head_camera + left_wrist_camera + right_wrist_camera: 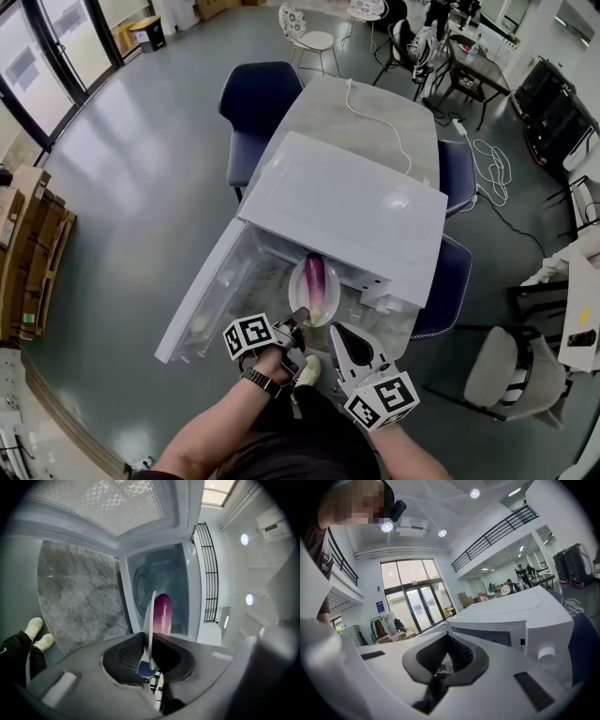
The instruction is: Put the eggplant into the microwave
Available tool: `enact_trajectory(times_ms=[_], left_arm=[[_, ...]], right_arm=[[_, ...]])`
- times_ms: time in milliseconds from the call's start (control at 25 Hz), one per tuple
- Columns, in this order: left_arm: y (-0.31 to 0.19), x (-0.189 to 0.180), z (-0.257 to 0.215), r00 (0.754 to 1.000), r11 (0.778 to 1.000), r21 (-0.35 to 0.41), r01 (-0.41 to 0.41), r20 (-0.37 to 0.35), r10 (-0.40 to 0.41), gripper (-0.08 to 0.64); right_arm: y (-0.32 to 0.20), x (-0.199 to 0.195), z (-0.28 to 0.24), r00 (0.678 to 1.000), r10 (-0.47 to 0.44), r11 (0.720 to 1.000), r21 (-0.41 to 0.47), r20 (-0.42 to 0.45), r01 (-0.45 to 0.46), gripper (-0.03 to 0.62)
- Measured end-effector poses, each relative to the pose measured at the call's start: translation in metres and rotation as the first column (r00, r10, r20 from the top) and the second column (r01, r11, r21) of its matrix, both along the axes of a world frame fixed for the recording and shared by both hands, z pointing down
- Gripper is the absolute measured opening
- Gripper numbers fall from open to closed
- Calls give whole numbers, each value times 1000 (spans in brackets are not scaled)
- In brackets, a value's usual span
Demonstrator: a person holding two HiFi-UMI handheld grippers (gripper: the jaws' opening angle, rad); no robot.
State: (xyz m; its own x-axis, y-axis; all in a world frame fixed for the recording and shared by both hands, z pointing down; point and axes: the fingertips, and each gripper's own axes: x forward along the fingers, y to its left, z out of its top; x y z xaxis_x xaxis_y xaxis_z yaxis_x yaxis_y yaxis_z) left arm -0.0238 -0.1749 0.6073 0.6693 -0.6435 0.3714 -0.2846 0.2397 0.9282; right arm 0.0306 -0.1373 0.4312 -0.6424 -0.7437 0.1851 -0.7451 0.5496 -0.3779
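The left gripper point(298, 328) is clamped narrow on the near rim of a white plate point(301, 292). In the left gripper view the plate point(151, 613) stands edge-on between the pads, running straight out ahead of the left gripper point(149, 656).

The eggplant point(316, 278) lies on the plate just beyond the left gripper's tips, lengthwise and pointing away from them. In the left gripper view the eggplant point(163, 612) shows purple against the plate's far side. Plate and eggplant sit at the mouth of the microwave point(349, 204), partly under its top edge.

Directly ahead of the left gripper is the open cavity of the microwave point(161, 571), with its round turntable point(140, 585) on the floor. The door point(200, 292) hangs open to the left of this gripper.

The right gripper point(337, 334) hovers just right of the left one, near the plate but apart from it. In its own view the right gripper point(443, 666) has its jaws together with nothing between them. From here the microwave point(520, 616) stands ahead and to the right.

The microwave rests on a grey table point(323, 101) that stretches away beyond both grippers.
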Motion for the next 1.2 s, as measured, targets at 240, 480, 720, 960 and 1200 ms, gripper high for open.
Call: enact_trajectory(times_ms=[240,480,720,960,1200], left_arm=[[-34,-2,25,1000,1000,-10,-7,-8,7,23],[-62,5,40,1000,1000,-4,-15,-12,15,23],[-81,11,50,1000,1000,-4,-7,-24,7,23],[-96,12,58,1000,1000,-6,8,-23,-8,23],[-109,12,58,1000,999,43,17,-14,-17,23]], right_arm=[[-20,0,14,999,52,999,-6,10,-52,2],[-32,4,29,996,88,996,-6,8,-88,2],[-39,12,32,994,108,994,10,11,-108,2],[-40,20,36,992,128,992,3,15,-128,2],[-39,22,43,991,131,991,-10,19,-130,2]])
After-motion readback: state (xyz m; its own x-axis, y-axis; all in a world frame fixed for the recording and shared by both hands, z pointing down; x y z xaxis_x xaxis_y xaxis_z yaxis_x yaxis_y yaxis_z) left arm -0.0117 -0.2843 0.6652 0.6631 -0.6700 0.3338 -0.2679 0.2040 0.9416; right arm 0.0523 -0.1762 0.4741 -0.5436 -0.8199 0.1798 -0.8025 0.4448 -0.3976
